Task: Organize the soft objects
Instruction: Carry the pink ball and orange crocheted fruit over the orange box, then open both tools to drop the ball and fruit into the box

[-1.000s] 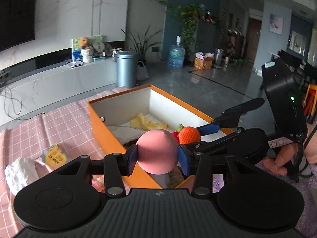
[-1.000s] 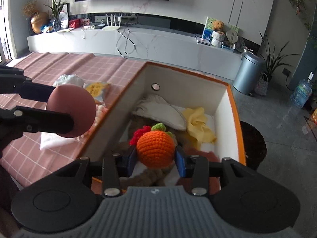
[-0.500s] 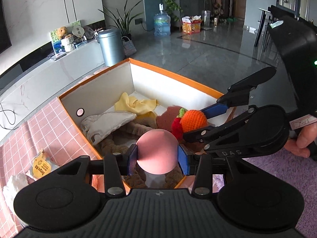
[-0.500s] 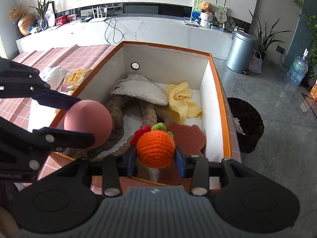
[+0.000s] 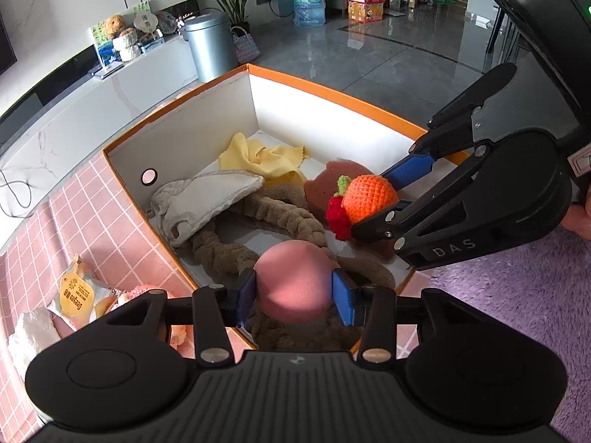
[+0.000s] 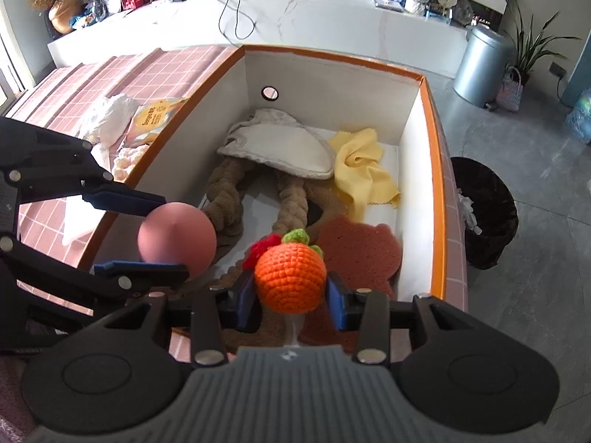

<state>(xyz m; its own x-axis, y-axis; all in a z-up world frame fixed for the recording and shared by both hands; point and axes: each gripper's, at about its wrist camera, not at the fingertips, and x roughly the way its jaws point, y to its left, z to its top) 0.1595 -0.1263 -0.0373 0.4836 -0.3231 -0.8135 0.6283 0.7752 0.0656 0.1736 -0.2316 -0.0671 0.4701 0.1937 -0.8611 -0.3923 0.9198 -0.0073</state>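
My left gripper (image 5: 293, 291) is shut on a pink foam ball (image 5: 293, 280) and holds it over the near end of the orange-rimmed white box (image 5: 332, 90). My right gripper (image 6: 291, 295) is shut on an orange crocheted fruit (image 6: 290, 282) with a green leaf and red tuft, also over the box (image 6: 437, 170). In the right wrist view the pink ball (image 6: 176, 234) hangs to the fruit's left. Inside lie a grey-white cloth pouch (image 6: 280, 147), a yellow cloth (image 6: 364, 170), a brown braided rope (image 6: 291, 199) and a reddish sponge (image 6: 360, 247).
The box sits on a pink checked tablecloth (image 6: 147, 74). Left of the box lie a yellow-labelled packet (image 5: 75, 295), white crumpled material (image 6: 110, 114) and a pale fluffy item (image 6: 127, 158). A black bin (image 6: 487, 214) stands on the floor to the right; purple rug (image 5: 535, 295) lies nearby.
Both grippers have moved forward and tilted down over the box, each still holding its object. More of the box's inside shows now.
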